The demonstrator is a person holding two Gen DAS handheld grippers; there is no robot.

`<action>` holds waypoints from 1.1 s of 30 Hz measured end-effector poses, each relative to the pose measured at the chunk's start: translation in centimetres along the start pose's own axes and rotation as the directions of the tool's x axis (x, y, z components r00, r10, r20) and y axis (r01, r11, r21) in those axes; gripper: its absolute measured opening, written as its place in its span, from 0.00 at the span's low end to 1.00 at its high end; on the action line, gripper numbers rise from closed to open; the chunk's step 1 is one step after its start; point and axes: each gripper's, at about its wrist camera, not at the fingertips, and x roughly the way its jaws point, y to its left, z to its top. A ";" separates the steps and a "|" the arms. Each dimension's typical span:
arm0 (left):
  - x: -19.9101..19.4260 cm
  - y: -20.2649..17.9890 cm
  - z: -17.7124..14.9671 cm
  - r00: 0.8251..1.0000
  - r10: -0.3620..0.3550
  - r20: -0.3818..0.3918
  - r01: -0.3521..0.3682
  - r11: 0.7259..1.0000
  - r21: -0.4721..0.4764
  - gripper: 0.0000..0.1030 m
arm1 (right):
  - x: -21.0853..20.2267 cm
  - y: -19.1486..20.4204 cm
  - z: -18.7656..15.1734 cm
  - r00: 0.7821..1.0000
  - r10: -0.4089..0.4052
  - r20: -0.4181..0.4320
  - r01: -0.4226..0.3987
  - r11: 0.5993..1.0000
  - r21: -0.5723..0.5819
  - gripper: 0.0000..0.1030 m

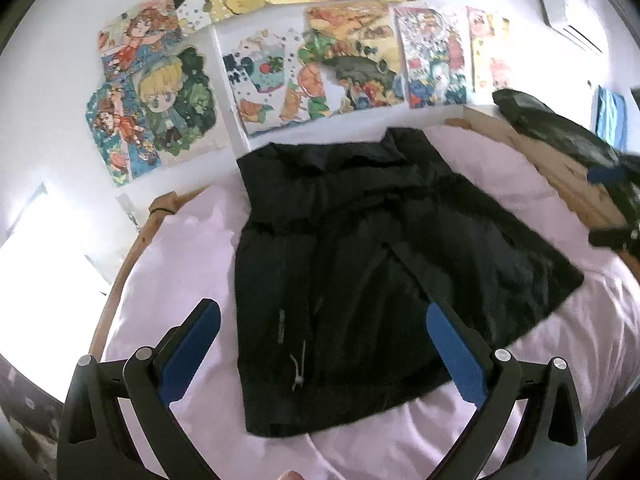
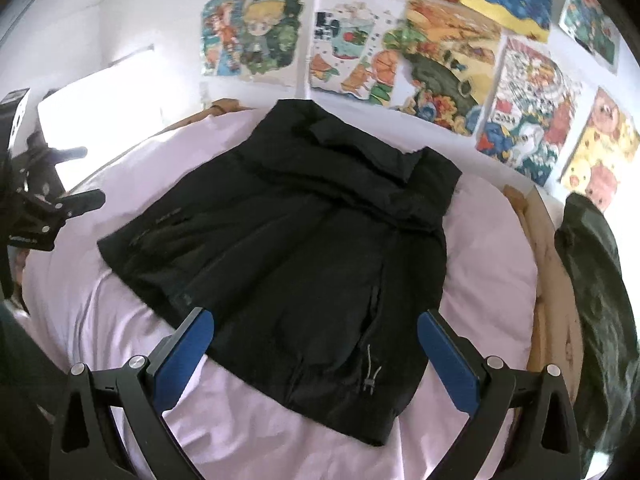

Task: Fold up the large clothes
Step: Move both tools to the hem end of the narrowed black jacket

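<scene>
A black jacket point(image 1: 360, 260) lies flat on the pink sheet point(image 1: 180, 264), collar toward the wall and hem with a drawstring toggle point(image 1: 298, 368) nearest me. My left gripper point(image 1: 322, 312) hovers open above the hem, nothing between its blue pads. In the right wrist view the same jacket point(image 2: 300, 240) spreads out below my right gripper point(image 2: 314, 318), which is wide open and holds nothing. The left gripper point(image 2: 82, 176) shows at the left edge of that view, off the jacket. The right gripper point(image 1: 608, 206) shows at the right edge of the left wrist view.
A wooden bed frame point(image 2: 548, 280) rims the mattress. A crumpled dark green garment point(image 2: 592, 280) is heaped at the right end. Colourful cartoon posters point(image 2: 440, 60) cover the white wall behind the bed. An air conditioner point(image 1: 568, 16) hangs high on the right.
</scene>
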 end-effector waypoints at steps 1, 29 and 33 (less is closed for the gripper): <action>0.3 0.0 -0.5 1.000 -0.004 -0.003 0.005 1.000 0.011 0.98 | 0.1 0.3 -0.3 1.000 -0.002 -0.006 0.002 1.000 -0.024 1.00; 8.8 0.1 -10.6 0.931 0.070 -0.359 0.069 0.930 0.361 0.98 | 10.7 1.4 -9.4 0.912 -0.047 -0.408 -0.018 0.988 -0.153 1.00; 9.3 -0.1 -11.3 0.924 0.080 -0.374 0.070 0.926 0.371 0.98 | 12.3 1.4 -10.9 0.897 -0.101 -0.431 0.017 0.981 -0.194 1.00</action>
